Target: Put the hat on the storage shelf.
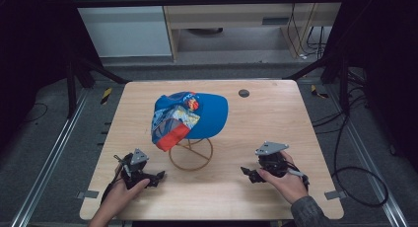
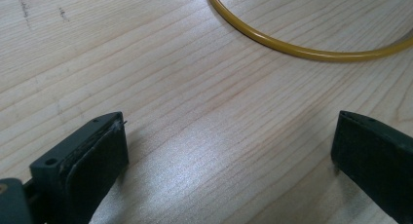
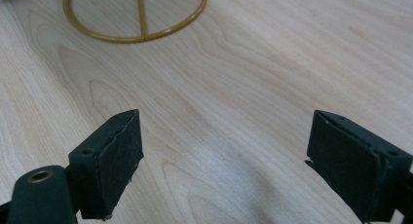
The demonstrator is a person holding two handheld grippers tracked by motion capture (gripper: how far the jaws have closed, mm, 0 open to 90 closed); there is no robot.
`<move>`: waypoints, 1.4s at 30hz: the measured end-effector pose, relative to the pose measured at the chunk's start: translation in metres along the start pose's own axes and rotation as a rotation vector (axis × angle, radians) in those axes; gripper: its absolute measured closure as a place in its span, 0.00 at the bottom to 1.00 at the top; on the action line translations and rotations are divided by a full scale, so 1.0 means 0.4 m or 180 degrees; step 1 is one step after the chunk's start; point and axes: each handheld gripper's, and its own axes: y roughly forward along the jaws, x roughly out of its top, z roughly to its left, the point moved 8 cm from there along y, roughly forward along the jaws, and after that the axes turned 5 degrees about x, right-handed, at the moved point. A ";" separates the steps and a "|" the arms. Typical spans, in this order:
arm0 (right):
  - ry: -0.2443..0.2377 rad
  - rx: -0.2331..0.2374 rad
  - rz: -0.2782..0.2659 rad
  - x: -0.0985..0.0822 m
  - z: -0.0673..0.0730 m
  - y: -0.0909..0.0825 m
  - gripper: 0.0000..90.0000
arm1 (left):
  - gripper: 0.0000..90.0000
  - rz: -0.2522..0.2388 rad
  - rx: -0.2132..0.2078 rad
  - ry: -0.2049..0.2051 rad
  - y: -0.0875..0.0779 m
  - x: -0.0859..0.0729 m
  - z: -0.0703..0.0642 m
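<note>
I hold both the left gripper (image 1: 160, 176) and right gripper (image 1: 245, 171) wide apart, empty, flanking the blue printed cap (image 1: 190, 119) on its yellow wire stand (image 1: 191, 155).

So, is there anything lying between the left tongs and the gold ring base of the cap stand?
No. Between the left tongs and the ring base, the left gripper view shows bare wooden table.

The cap (image 1: 190, 119) hides the upper part of the wire stand (image 1: 191, 154). In the left gripper view, the picture's top edge cuts off the stand's ring.
</note>
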 end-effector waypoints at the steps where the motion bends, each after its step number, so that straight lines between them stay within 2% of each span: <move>1: 0.0001 0.0011 -0.0003 -0.004 0.002 0.006 0.14 | 0.00 0.0000 0.0000 0.0000 0.000 0.000 0.000; 13: 0.0097 0.0060 0.0092 -0.048 0.017 0.053 0.13 | 0.00 0.0001 0.0001 -0.0011 0.000 0.000 -0.001; 22: 0.0168 0.0007 0.0124 -0.062 0.016 0.089 0.12 | 0.00 0.0000 0.0001 -0.0011 0.000 0.000 -0.001; 33: 0.0188 -0.0099 0.0025 -0.059 0.013 0.100 0.11 | 0.00 0.0000 0.0001 -0.0011 0.000 0.000 -0.001; 42: 0.0183 -0.0153 0.0034 -0.059 0.015 0.104 0.09 | 0.00 0.0001 0.0002 -0.0011 0.000 0.000 -0.001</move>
